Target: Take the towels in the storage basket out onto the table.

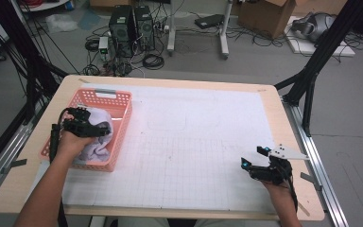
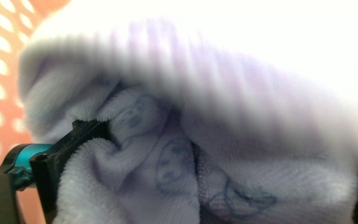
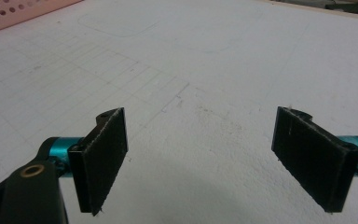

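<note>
While the left gripper (image 1: 96,128) is down inside the pink basket (image 1: 118,99), its jaws are pressed into the pale purple towel (image 1: 96,144), which lies bundled in that basket; cloth fills the space between the jaws, so they seem to be grasping it. The step looks like taking the towel out. The next move probably needs a lift above the basket wall, then onto the white mat (image 1: 203,142). The right gripper (image 1: 254,157) waits over the mat with jaws spread wide, holding nothing.
</note>
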